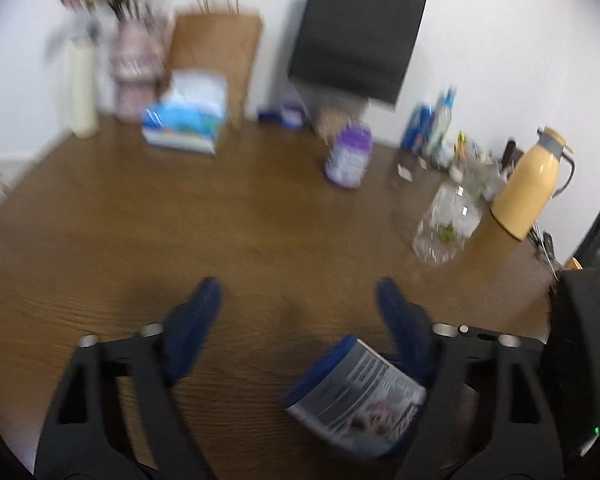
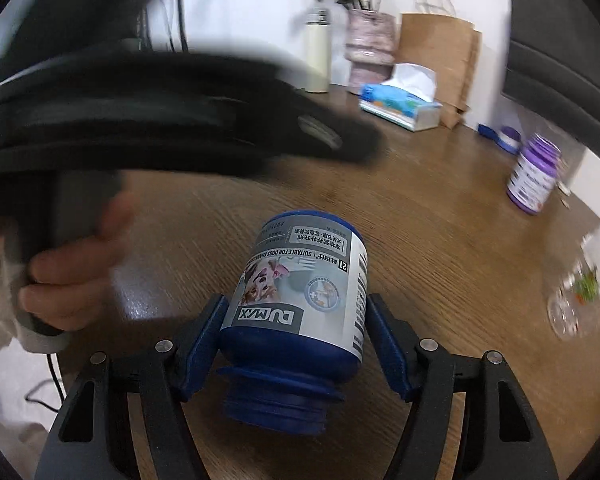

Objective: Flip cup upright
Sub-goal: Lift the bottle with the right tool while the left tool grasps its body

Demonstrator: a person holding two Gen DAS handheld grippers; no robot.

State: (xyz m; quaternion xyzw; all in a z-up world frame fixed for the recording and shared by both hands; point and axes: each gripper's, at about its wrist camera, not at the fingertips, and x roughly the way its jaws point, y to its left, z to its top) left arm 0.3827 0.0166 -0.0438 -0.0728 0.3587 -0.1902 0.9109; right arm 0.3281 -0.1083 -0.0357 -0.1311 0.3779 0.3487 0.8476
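A blue jar with a grey and white label (image 2: 300, 292) lies tilted between my right gripper's blue fingers (image 2: 294, 316), open threaded neck toward the camera. My right gripper is shut on its body, just above the wooden table (image 2: 440, 216). The same jar shows in the left wrist view (image 1: 360, 392), low and close beside the right blue finger (image 1: 404, 320). My left gripper (image 1: 300, 292) is open and empty over the table. The left gripper's black body and the hand holding it (image 2: 60, 276) fill the left of the right wrist view.
A purple jar (image 1: 350, 156), a clear glass jug (image 1: 448, 224) and a yellow thermos (image 1: 528, 188) stand at the right. A tissue box (image 1: 184, 120), brown paper bag (image 1: 216, 52), flower vase (image 1: 134, 68) and white bottle (image 1: 84, 88) line the back wall.
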